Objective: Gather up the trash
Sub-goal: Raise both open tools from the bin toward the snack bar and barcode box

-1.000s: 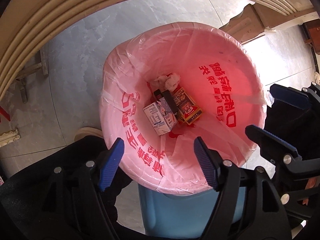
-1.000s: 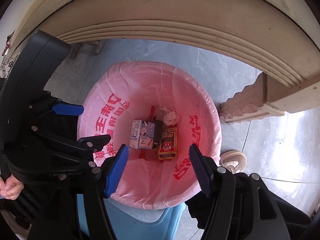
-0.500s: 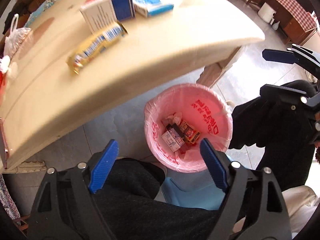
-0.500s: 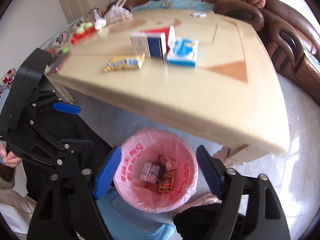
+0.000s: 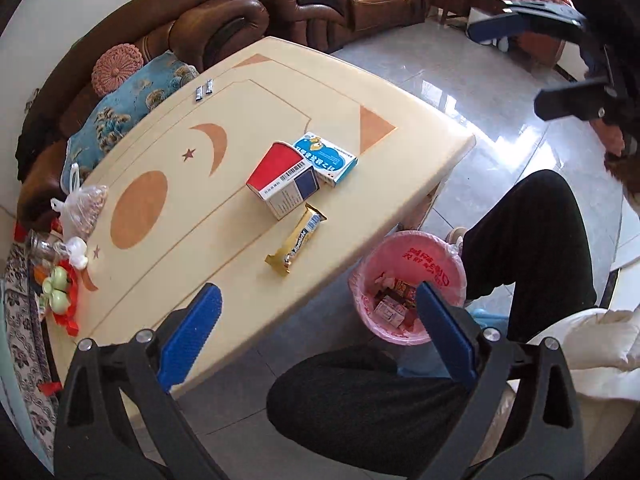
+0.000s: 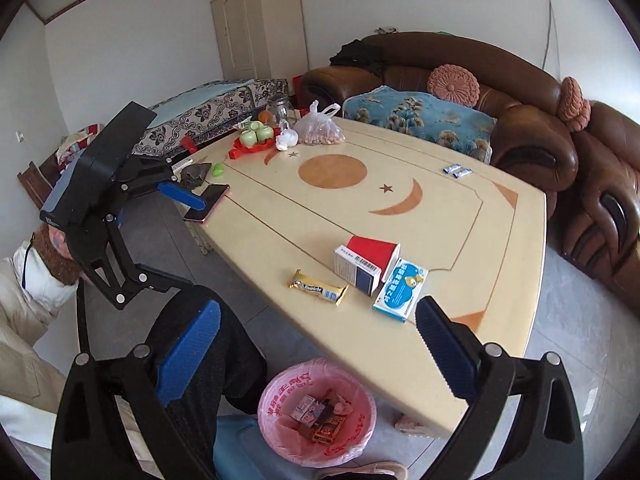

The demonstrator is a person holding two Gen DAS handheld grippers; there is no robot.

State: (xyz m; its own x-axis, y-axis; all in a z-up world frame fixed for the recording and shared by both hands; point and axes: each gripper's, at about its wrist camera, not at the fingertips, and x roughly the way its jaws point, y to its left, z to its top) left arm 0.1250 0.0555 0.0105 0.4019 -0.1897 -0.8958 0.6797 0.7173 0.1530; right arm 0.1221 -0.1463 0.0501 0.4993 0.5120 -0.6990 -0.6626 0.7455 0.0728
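Two grippers hang above the table (image 6: 280, 240), the left gripper (image 5: 320, 336) and the right gripper (image 6: 316, 352). Both have just been opening and now stand wide with nothing between the pads. A candy bar (image 6: 319, 287) and two boxes (image 6: 366, 262) lie on the table. The pink bin (image 6: 276, 394) sits on the floor below, with small cartons (image 6: 306, 410) inside.

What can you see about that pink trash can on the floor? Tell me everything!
The trash can is round and lined with a thin pink plastic bag printed with red writing, folded over its rim. It stands upright on the grey tile floor, beside the edge of the cream table and close to a person's dark trouser leg. Inside lie a small white carton, a red-and-yellow packet and crumpled paper. Something light blue sits against its base.
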